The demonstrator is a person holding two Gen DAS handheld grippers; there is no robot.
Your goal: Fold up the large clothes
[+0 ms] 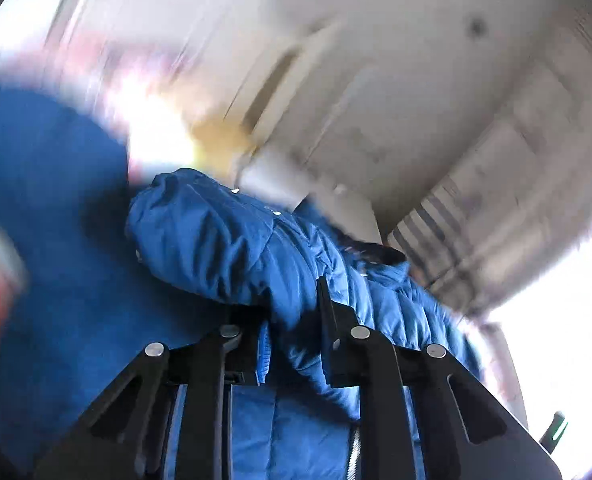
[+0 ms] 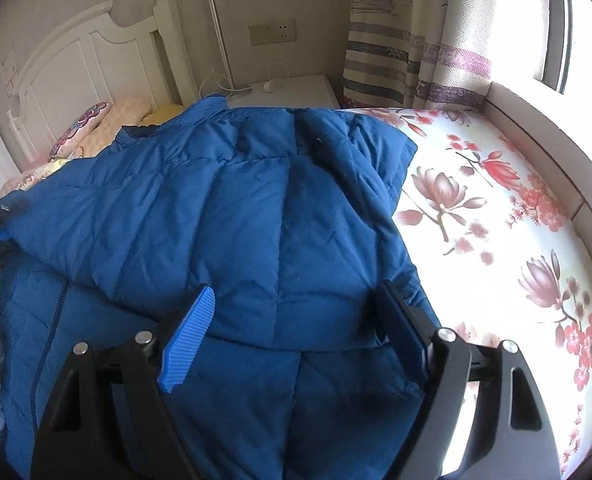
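Note:
A large blue quilted puffer jacket (image 2: 223, 208) lies on the bed, one side folded over the middle, its zipper at the lower left. My right gripper (image 2: 291, 312) is open just above the jacket's folded part, with nothing between its fingers. In the blurred left wrist view my left gripper (image 1: 291, 320) is shut on a bunched fold of the blue jacket (image 1: 231, 240) and holds it lifted, with the ceiling behind.
The bed has a white floral sheet (image 2: 496, 208) bare to the right of the jacket. A white headboard (image 2: 75, 68), pillows (image 2: 107, 124), a white nightstand (image 2: 296, 88) and striped curtains (image 2: 412, 40) by the window stand at the far side.

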